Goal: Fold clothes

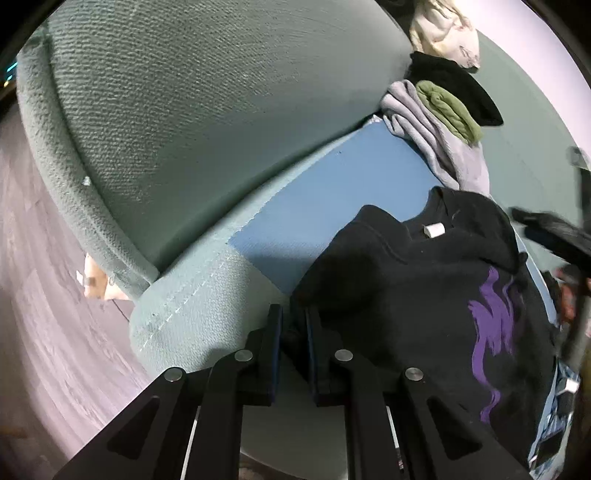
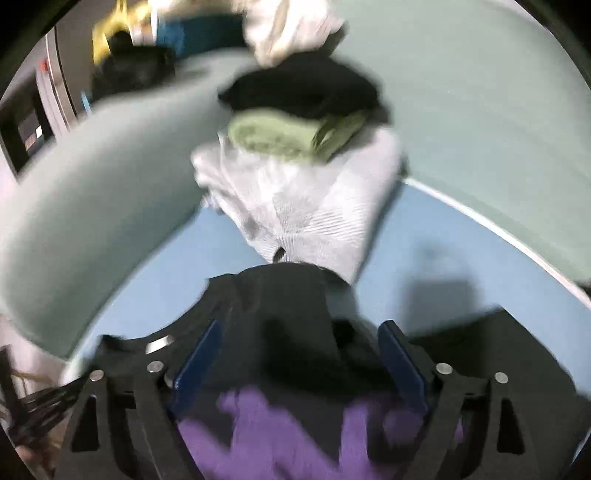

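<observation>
Clearly the black shirt (image 1: 417, 295) with the purple print (image 1: 493, 339) lies on the blue sheet (image 1: 332, 192) that covers the seat of a pale green sofa (image 1: 192, 110). Its collar, with a small white label (image 1: 434, 230) inside, points toward the sofa's back cushion. The left gripper (image 1: 293, 325) sits at the shirt's near edge, over the front lip of the seat, and its two blue-padded fingers are pinched close together on a fold of the black cloth.

From the right wrist view, the right gripper (image 2: 299, 332) has its fingers (image 2: 400, 354) spread wide apart, with the black shirt (image 2: 280, 325) bunched up between them and its purple print (image 2: 280, 443) showing near the bottom of the frame. The pads do not seem to press the cloth, though the picture is blurred, so this is hard to be sure of.

Beyond the shirt, a pile of clothes leans against the sofa's back cushion (image 2: 480, 110). A light grey garment (image 2: 306, 199) lies lowest on the blue sheet (image 2: 443, 251), just past the shirt's collar. A rolled green piece (image 2: 288, 138) rests on top of it, a black piece (image 2: 303, 88) sits above that, and a cream-white piece (image 2: 288, 29) is furthest back. The same pile shows in the left wrist view at the upper right: grey garment (image 1: 436, 140), green roll (image 1: 450, 110), black piece (image 1: 454, 85) and cream piece (image 1: 443, 29).

To the left of the sofa, a grey wood-pattern floor (image 1: 48, 295) is visible.
</observation>
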{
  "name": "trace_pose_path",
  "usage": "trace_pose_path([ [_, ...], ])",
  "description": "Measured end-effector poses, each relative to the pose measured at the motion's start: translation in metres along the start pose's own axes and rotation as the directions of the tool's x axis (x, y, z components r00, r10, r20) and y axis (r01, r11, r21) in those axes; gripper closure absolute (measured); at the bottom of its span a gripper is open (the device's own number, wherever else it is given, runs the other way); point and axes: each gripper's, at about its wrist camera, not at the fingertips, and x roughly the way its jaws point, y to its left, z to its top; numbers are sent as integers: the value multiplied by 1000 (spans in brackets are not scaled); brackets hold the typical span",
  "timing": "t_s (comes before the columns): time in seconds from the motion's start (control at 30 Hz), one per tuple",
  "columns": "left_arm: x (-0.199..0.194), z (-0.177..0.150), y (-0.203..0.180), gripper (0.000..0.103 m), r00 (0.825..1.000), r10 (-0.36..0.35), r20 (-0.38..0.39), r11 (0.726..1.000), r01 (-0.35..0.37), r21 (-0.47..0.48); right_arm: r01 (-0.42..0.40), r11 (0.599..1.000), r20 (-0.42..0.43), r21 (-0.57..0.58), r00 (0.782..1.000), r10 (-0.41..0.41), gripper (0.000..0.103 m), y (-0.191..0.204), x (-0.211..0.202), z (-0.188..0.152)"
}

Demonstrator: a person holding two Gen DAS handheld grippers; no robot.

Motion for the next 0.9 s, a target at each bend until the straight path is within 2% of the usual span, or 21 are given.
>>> trace_pose_path([
  [0.03, -2, 0, -1, 91, 1000, -4, 17, 1000, 4, 6, 9, 1000, -27, -19, 1000, -9, 37, 5, 17, 12],
  [0.07, -6, 0, -2, 91, 999, -11, 39, 1000, 11, 19, 17, 999, -53, -38, 998, -19, 88, 10, 34, 25],
  [0.1, -10, 1, -3, 91, 998, -20, 64, 999, 18, 34, 25, 998, -80, -58, 996, -30, 98, 15, 51, 37],
  [0.13, -16, 3, -5, 91, 995, -18, 98, 999, 13, 49, 35, 996, -65, -79, 997, -41, 99, 20, 55, 48],
  [0.2, -26, 9, -9, 91, 982, -24, 185, 998, 14, 59, 64, 990, 35, -125, 998, -60, 99, 29, 40, 67],
  [0.3, -11, 34, -23, 91, 979, 3, 206, 999, -13, 46, 116, 977, 170, -180, 982, -85, 99, 40, 20, 97],
  [0.4, 7, 60, -36, 91, 976, 34, 216, 999, -42, 31, 168, 977, 185, -129, 972, -143, 98, 28, 29, 140],
  [0.43, 13, 69, -41, 90, 975, 44, 219, 998, -51, 26, 175, 980, 180, -100, 971, -155, 94, 22, 36, 152],
  [0.47, 24, 75, -42, 90, 979, 75, 191, 997, -79, 14, 164, 985, 182, -59, 972, -151, 73, 11, 37, 153],
  [0.5, 37, 81, -41, 89, 982, 113, 151, 993, -114, -1, 137, 991, 192, -6, 972, -133, 57, -3, 33, 143],
  [0.53, 47, 82, -41, 89, 983, 137, 120, 991, -137, -13, 108, 993, 204, 47, 972, -116, 31, -17, 28, 133],
  [0.57, 55, 82, -38, 88, 983, 155, 95, 988, -153, -26, 79, 992, 216, 99, 971, -99, 20, -32, 24, 124],
  [0.7, 57, 76, -25, 83, 983, 127, 132, 992, -122, -43, -45, 953, 271, 300, 962, -40, 17, -89, 8, 85],
  [0.77, 56, 75, -23, 83, 983, 116, 140, 992, -109, -57, -109, 913, 303, 392, 953, -16, 17, -117, -1, 66],
  [0.87, 52, 72, -23, 82, 980, 147, 135, 987, -138, -78, -207, 830, 354, 517, 935, 13, 17, -160, -13, 37],
  [0.9, 49, 70, -24, 81, 978, 164, 132, 984, -152, -96, -209, 818, 346, 536, 938, 13, 17, -169, -22, 16],
])
